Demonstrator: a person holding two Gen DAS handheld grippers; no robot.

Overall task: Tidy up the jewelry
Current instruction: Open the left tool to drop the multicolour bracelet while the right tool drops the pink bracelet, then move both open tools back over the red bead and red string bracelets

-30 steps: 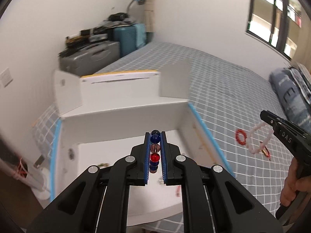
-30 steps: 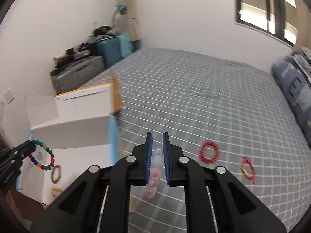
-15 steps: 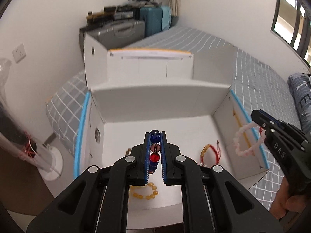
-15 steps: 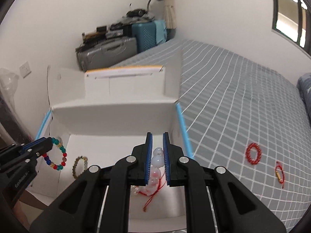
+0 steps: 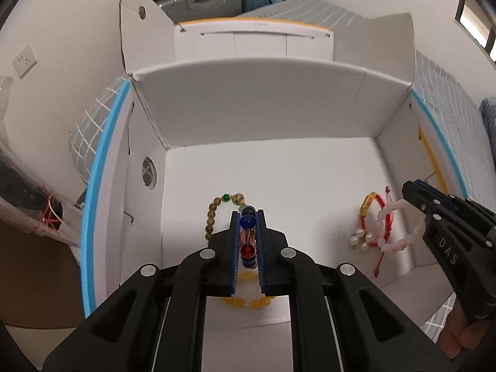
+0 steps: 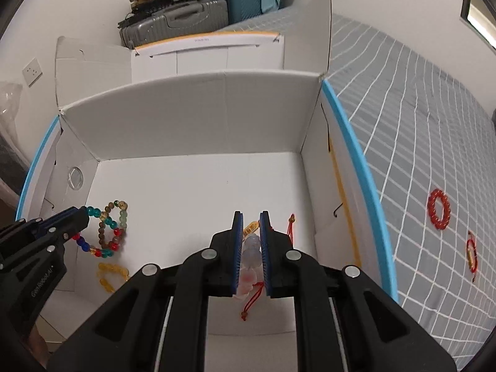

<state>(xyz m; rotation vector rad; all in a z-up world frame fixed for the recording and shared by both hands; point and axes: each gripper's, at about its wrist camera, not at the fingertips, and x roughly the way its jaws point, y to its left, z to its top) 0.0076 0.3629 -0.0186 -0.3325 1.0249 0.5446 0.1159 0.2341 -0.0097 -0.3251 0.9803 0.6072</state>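
My left gripper (image 5: 247, 217) is shut on a multicoloured bead bracelet (image 5: 248, 232) and holds it inside the white cardboard box (image 5: 263, 111), over the left part of its floor; it also shows in the right wrist view (image 6: 82, 217). My right gripper (image 6: 251, 220) is shut on a pale pink bead bracelet (image 6: 251, 251), inside the box at its right side; it also shows in the left wrist view (image 5: 400, 204). On the box floor lie a brown bead bracelet (image 5: 212, 214), a yellow bead bracelet (image 5: 248, 302) and a red cord bracelet (image 5: 372, 207).
The box stands on a bed with a grey checked cover (image 6: 418, 117). A red bead bracelet (image 6: 438, 209) and a red cord bracelet (image 6: 471, 255) lie on the cover to the right of the box. Suitcases (image 6: 176, 24) stand behind the box by the wall.
Both grippers have moved forward and down from above the bed into the box, each still holding its bracelet. The box floor and the jewelry on it have come into close view.
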